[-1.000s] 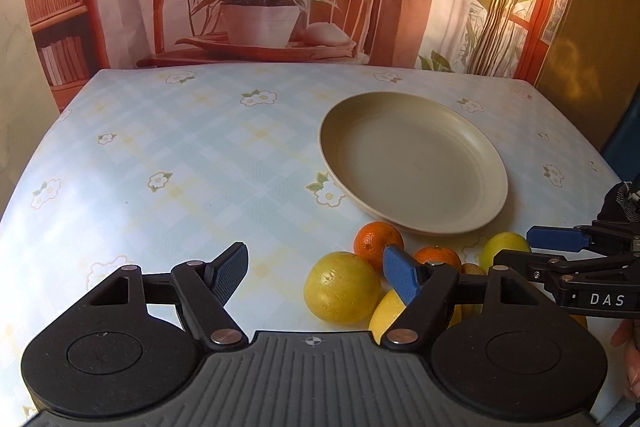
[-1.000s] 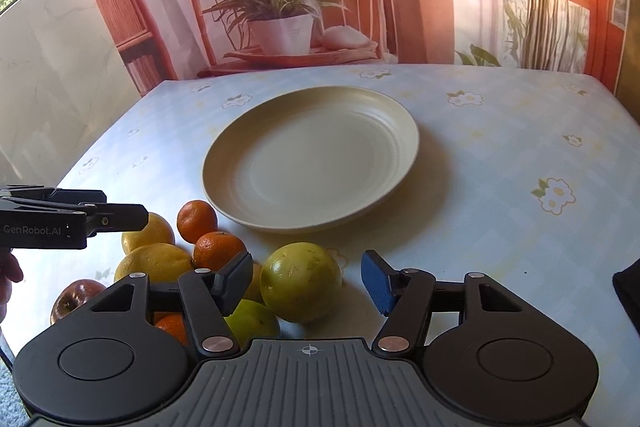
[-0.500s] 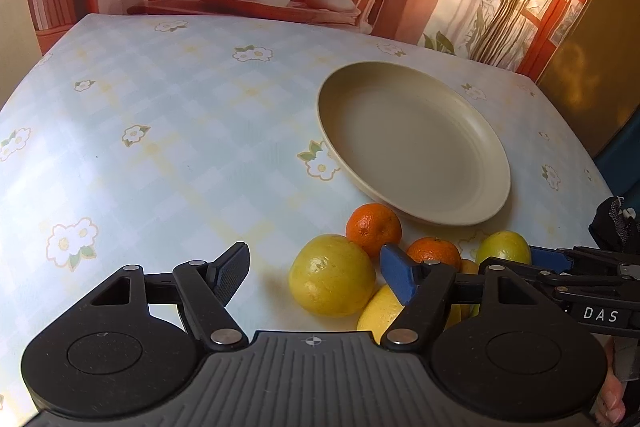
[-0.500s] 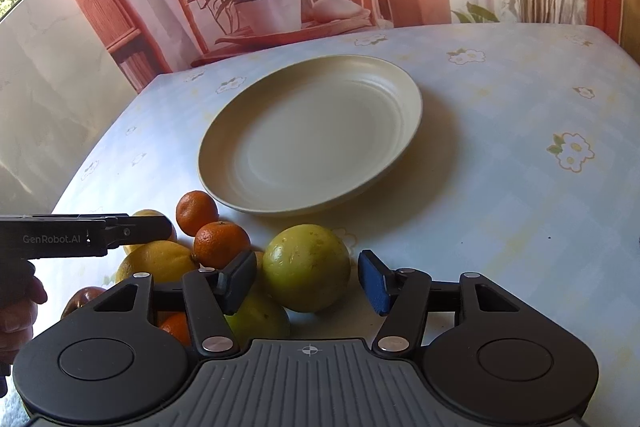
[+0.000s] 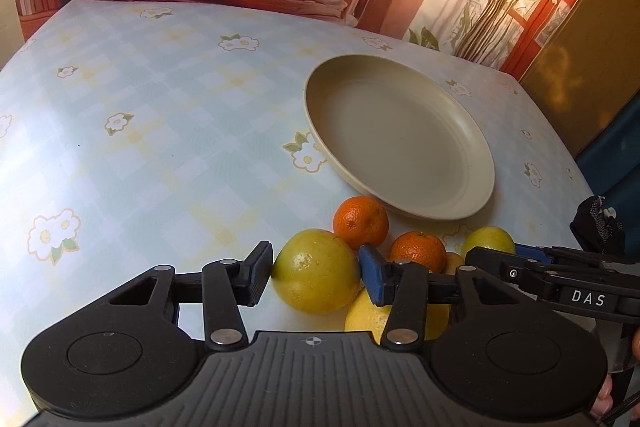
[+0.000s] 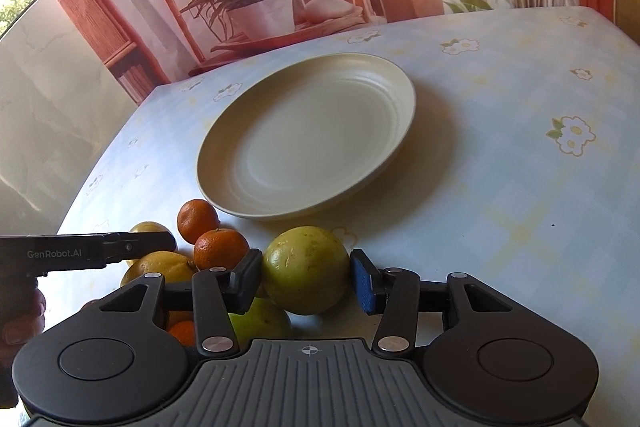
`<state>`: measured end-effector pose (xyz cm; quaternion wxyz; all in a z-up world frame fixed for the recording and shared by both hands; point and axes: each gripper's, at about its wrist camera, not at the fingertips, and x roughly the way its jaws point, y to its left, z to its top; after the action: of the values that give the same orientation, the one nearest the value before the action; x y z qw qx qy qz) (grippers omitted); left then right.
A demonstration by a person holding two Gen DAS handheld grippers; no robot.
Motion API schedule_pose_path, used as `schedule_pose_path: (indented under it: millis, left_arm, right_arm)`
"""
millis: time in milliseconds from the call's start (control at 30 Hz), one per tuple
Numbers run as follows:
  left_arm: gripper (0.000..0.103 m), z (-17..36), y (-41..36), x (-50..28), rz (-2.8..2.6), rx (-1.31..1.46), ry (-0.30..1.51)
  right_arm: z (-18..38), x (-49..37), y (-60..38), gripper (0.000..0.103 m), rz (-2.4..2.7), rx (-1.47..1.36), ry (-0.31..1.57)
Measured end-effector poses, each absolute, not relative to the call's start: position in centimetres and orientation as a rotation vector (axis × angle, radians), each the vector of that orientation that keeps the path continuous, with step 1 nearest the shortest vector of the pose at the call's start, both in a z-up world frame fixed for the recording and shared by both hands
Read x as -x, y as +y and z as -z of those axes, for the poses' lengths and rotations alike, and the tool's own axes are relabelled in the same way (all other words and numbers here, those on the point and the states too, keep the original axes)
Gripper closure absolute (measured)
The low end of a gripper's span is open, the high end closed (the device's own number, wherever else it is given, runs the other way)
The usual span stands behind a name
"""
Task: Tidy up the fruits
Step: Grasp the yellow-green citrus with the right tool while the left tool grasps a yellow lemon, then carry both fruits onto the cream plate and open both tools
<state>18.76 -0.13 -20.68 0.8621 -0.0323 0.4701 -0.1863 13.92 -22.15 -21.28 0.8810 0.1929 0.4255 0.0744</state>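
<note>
**Both claws closing on round citrus at the edge of the pile**

The left gripper (image 5: pixel 316 273) has its jaws closing around a large yellow citrus (image 5: pixel 317 271); the black pad touches one flank and the blue pad the other, so the fruit looks pinched across its widest part. The right gripper (image 6: pixel 306 277) is closing the same way on a yellow-green citrus (image 6: pixel 305 269), though a sliver of gap seems to remain at its blue pad.

Both fruits sit on the flowered tablecloth (image 5: pixel 160 131), just in front of the empty beige plate (image 6: pixel 304 135). They are probably firm and fairly heavy for their size, with smooth waxy rind that can slip or roll out of flat pads. The equator is the right place to grip, with moderate pressure so the rind is not bruised.

Two mandarins (image 5: pixel 362 221) (image 5: pixel 418 251) lie just behind the left fruit, and another yellow fruit (image 5: pixel 370 315) lies beneath the blue finger. Lifting straight up should avoid nudging them. The two grippers work close together, so their paths to the plate could cross.
</note>
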Motion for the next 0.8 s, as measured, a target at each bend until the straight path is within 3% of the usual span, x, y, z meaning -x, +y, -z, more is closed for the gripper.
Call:
schedule_pose_path:
  millis: [800]
  left_arm:
    - [0.053,16.4,-1.6,-20.3,0.347,0.024,0.835]
  right_arm:
    - [18.6,-14.8,-25.5,0.059,-0.107,-0.375,0.764]
